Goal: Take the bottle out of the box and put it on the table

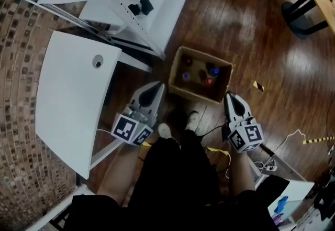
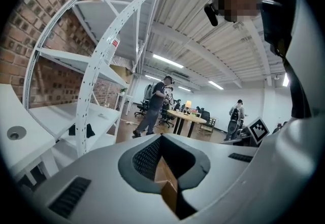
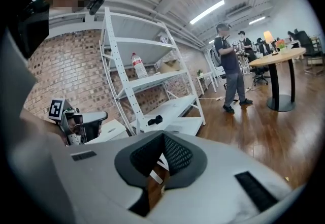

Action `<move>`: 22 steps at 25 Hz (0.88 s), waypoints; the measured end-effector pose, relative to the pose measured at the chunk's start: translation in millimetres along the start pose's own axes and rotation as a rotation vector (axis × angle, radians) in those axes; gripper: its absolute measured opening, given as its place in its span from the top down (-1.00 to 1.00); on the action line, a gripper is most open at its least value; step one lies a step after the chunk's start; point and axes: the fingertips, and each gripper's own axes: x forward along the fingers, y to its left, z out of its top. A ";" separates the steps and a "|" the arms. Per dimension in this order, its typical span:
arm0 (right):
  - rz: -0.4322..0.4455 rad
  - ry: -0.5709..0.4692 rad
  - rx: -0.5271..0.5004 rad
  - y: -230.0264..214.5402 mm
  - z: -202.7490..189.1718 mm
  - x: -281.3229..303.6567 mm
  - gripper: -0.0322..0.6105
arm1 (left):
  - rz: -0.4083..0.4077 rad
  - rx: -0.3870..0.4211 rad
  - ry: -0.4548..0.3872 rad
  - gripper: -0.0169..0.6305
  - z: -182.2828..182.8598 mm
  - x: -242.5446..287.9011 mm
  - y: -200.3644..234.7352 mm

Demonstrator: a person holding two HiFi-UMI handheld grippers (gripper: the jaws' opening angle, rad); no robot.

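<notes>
The box (image 1: 194, 91) stands open on the wooden floor (image 1: 261, 41), just ahead of the person's shoes. The bottles (image 1: 208, 81) stand upright inside it, and 4 coloured caps seem to show, 2 red and 2 blue. None is out yet, so the step in hand looks like the approach for a first pick.

The left claw (image 1: 156, 88) hangs just beside the box's near left corner and the right claw (image 1: 229, 97) just beside its near right corner, both outside the box. Each claw has its jaws pressed together with nothing between them. Past the left one's tips only a sliver of cardboard shows.

1 claw should do the pick. The left looks the sensible choice, since the white surface (image 1: 68, 94) stands to the left of the box. It should spread its jaws before crossing the rim, then tip downward and come straight down over 1 bottle.

The bottles stand close together, so wide jaws may knock a neighbour. A bottle near the left wall would likely leave more room. Gripping the neck just under the cap should hold best. The right claw could steady the box wall if it slides.

Lift straight up until the base clears the rim. Then set the bottle upright on a bare part of the surface, away from its round fitting (image 1: 98, 62) and its edges.
</notes>
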 end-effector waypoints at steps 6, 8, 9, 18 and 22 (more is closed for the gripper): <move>0.019 0.079 -0.065 -2.4 -48.0 52.8 0.89 | -0.016 0.026 0.062 0.94 -56.3 15.0 31.6; 0.043 0.083 -0.077 -3.4 -66.9 71.0 0.89 | -0.031 0.041 0.065 0.94 -78.7 18.7 42.8; 0.053 0.087 -0.086 -5.0 -78.2 79.3 0.89 | -0.038 0.043 0.070 0.94 -93.2 19.9 47.9; 0.148 0.072 -0.263 -66.7 -206.0 175.8 0.89 | -0.023 0.070 0.052 0.94 -263.3 59.4 121.0; 0.200 0.064 -0.378 -93.3 -255.2 215.9 0.89 | -0.031 0.114 0.007 0.94 -329.6 72.3 149.6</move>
